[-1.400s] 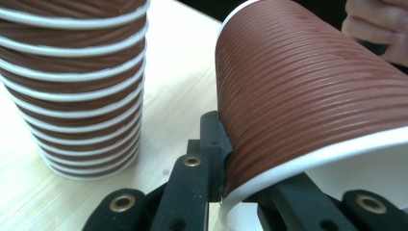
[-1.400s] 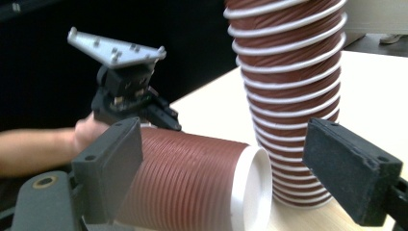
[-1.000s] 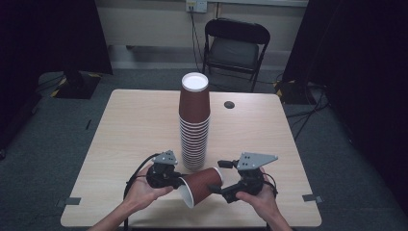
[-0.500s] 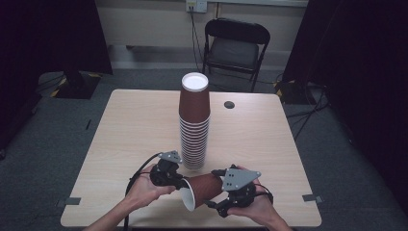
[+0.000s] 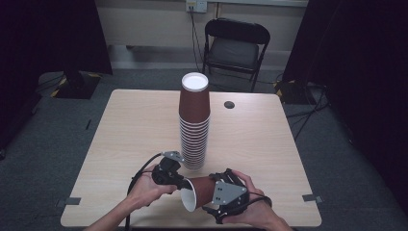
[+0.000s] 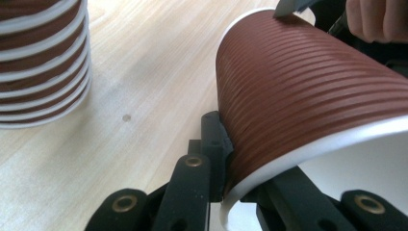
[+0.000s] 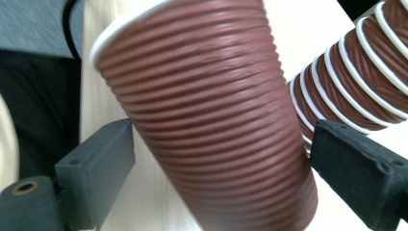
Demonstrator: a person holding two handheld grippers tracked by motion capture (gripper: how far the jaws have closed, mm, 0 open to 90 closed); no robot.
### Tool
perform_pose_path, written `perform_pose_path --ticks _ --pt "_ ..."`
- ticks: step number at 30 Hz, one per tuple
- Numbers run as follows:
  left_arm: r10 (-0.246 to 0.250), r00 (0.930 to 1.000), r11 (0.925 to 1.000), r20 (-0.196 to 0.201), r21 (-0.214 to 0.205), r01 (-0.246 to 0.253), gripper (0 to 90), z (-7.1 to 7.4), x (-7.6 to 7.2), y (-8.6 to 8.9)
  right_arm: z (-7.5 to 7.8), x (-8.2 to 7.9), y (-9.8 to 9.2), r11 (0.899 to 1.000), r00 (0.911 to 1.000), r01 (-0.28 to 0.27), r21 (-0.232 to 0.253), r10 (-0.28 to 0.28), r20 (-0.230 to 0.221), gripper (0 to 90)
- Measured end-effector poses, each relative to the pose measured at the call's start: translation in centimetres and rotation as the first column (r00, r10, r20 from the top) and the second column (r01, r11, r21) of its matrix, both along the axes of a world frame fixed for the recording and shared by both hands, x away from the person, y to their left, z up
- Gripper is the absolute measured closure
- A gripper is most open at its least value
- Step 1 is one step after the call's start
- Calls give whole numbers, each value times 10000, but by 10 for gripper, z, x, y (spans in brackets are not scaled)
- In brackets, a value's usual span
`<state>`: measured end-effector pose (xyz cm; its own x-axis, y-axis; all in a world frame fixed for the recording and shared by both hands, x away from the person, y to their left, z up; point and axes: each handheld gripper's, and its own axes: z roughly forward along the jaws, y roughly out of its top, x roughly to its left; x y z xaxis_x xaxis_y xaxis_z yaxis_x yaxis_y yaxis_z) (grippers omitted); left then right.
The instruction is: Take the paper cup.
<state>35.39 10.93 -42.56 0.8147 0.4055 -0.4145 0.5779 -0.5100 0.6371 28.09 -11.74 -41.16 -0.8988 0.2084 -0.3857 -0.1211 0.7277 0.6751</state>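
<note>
High view: at the lower centre of the frame a person holds a single brown ribbed paper cup [image 5: 202, 191] on its side just above the desk [image 5: 120, 130], white rim toward the camera; the left gripper [image 5: 179, 182] pinches the cup's rim, while the right gripper [image 5: 217, 199] sits around the cup's body from the lower right; directly behind, mid-frame, rises the tall stack of cups [image 5: 194, 122], leaning a little, very near both hands; a stray elbow or a swing of the held cup could knock that tower over, and it looks tall enough to topple easily; a dark chair [image 5: 235, 48] stands beyond the desk at the top.

Left gripper view: the fingers [image 6: 211, 144] are closed on the cup's wall [image 6: 308, 96] at the white rim, lower centre, one outside and one inside; the hold is thin, on the edge alone, so the soft paper may buckle or the cup may pivot and slip free; the stack's base [image 6: 43, 62] fills the upper left.

Right gripper view: the fingers [image 7: 96, 168] have just been opening and stand wide on either side of the cup [image 7: 207, 120], which lies between them with gaps on both sides, untouched; the stack [image 7: 356, 72] runs along the upper right; with this side loose, the whole cup hangs on the left pinch, and closing hard on it could crush the ribs.
</note>
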Motion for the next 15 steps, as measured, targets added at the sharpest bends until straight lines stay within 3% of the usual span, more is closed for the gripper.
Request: perform_pose_path --ticks 4,5,6,8,12,13,15 --pt "130 9999 9998 25 156 -130 859 1 1 -5 -3 -3 8 9987 9991 -100 -497 120 404 74" --pt "-49 9996 9997 -290 -223 43 861 1 3 -6 -4 -4 11 9979 9974 -98 -639 143 713 74" --pt "-49 9996 9997 -290 -223 43 862 1 3 -6 -4 -4 11 9979 9974 -98 -639 143 713 74" --pt "-20 10000 9998 -90 -206 18 862 3 2 -11 -8 -6 17 9967 9929 41 -813 56 1189 78" --pt "-4 10000 9998 -84 -179 2 862 4 3 -15 -8 -4 19 9963 9933 53 -858 47 1158 77" --pt "129 9999 9999 2 21 -129 862 5 3 -16 -9 -4 19 9962 9927 73 -866 32 1208 77" --pt "19 9999 9999 -132 -132 -21 861 4 4 -17 -8 -3 19 9958 9922 21 -912 93 1247 78"
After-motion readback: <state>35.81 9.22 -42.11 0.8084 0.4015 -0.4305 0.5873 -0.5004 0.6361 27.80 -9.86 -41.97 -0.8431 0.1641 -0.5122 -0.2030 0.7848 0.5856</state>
